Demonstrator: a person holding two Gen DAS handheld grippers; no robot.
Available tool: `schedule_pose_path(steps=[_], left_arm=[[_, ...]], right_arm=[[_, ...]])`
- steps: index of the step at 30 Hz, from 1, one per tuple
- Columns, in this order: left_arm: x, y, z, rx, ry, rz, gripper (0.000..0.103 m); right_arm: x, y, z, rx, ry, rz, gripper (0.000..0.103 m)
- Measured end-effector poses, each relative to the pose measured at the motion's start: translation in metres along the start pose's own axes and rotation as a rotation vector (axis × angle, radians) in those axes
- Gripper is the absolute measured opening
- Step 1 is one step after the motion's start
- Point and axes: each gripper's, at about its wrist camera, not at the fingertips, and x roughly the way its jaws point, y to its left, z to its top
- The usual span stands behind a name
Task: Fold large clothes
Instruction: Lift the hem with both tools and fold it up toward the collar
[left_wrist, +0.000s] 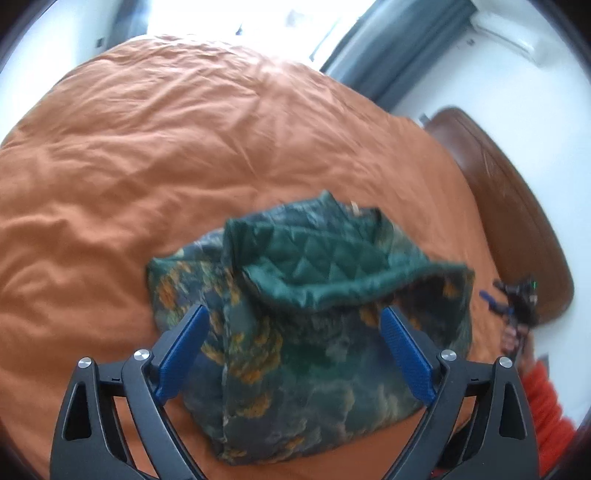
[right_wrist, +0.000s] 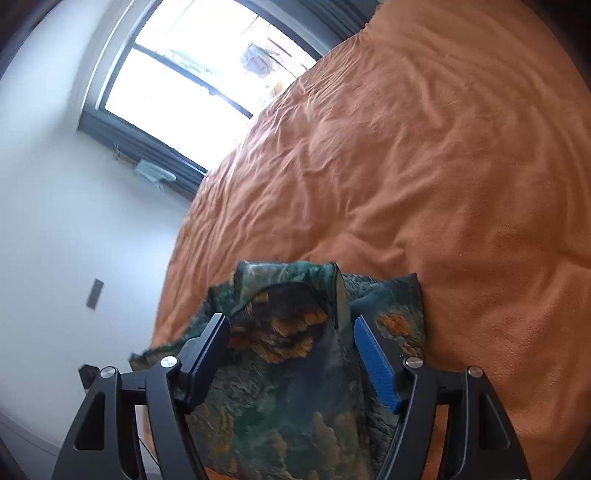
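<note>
On the bed (left_wrist: 147, 147), near its close edge, lies the folded jacket (left_wrist: 314, 332), green quilted lining turned up on top. Left tongs (left_wrist: 291, 321) hang wide open above it, holding nothing, pads clear of the cloth. Right tongs (right_wrist: 290, 328) stand open over the jacket's other end, also empty. Beyond the jacket the orange cover runs bare and rumpled to the far edge by the window (right_wrist: 184, 74). A headboard (left_wrist: 498, 206) borders one side.
</note>
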Motion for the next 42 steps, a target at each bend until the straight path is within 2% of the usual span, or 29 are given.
schedule_pose_path(steps=[2,4,6,8,9,10,11,12,13,15,19,21,23,26,29,32,36,38,39,41,42], left_arm=[[0.02,-0.008,-0.012,0.079,0.052,0.061,0.095],[0.045,-0.012,-0.015,0.117,0.076,0.166,0.095],[0.071,-0.011,-0.01,0.096,0.08,0.248,0.093],[0.09,-0.01,-0.003,0.048,0.076,0.275,0.082],[0.094,-0.009,0.0,0.023,0.074,0.268,0.06],[0.096,-0.01,0.002,-0.011,0.072,0.278,0.03],[0.097,-0.01,0.002,-0.034,0.064,0.302,0.022],[0.091,-0.014,0.002,-0.039,0.043,0.323,0.012],[0.085,-0.018,0.0,-0.031,0.025,0.334,0.011],[0.065,-0.03,-0.003,-0.009,-0.029,0.356,0.01],[0.013,-0.052,0.01,0.015,-0.22,0.328,0.01],[0.002,-0.065,0.019,0.058,-0.323,0.37,0.01],[0.007,-0.066,0.026,0.074,-0.37,0.411,0.01],[0.034,-0.047,0.034,0.051,-0.344,0.445,0.01],[0.08,-0.017,0.031,0.029,-0.252,0.484,0.011],[0.113,0.005,0.014,0.036,-0.189,0.518,0.015],[0.135,0.02,-0.004,0.038,-0.201,0.513,0.021],[0.133,0.018,-0.007,0.028,-0.217,0.512,0.025],[0.129,0.016,-0.007,0.024,-0.222,0.51,0.027],[0.124,0.015,-0.007,0.019,-0.229,0.519,0.039],[0.12,0.013,-0.007,0.014,-0.228,0.535,0.053]], right_arm=[[0.012,0.005,-0.009,-0.076,0.051,-0.058,0.072],[0.03,0.011,-0.016,-0.147,0.085,-0.114,0.072],[0.049,0.018,-0.02,-0.209,0.116,-0.17,0.072],[0.07,0.023,-0.024,-0.223,0.136,-0.218,0.071],[0.076,0.025,-0.025,-0.23,0.141,-0.234,0.068],[0.08,0.028,-0.027,-0.237,0.126,-0.247,0.046],[0.081,0.033,-0.03,-0.251,0.115,-0.268,0.023],[0.08,0.039,-0.032,-0.274,0.098,-0.317,0.017],[0.074,0.047,-0.035,-0.305,0.073,-0.357,0.015],[0.056,0.069,-0.039,-0.394,0.008,-0.386,0.013],[0.025,0.113,-0.033,-0.54,-0.159,-0.411,0.012],[0.017,0.13,-0.025,-0.572,-0.248,-0.406,0.012],[0.019,0.136,-0.015,-0.561,-0.285,-0.408,0.012],[0.042,0.124,-0.006,-0.568,-0.275,-0.453,0.012],[0.083,0.09,-0.006,-0.537,-0.172,-0.516,0.012],[0.117,0.055,-0.02,-0.519,-0.075,-0.551,0.012],[0.135,0.034,-0.034,-0.516,-0.051,-0.532,0.013],[0.141,0.03,-0.034,-0.512,-0.047,-0.527,0.014],[0.144,0.03,-0.035,-0.509,-0.045,-0.524,0.016],[0.146,0.03,-0.035,-0.505,-0.046,-0.521,0.017],[0.144,0.029,-0.035,-0.505,-0.046,-0.517,0.018]])
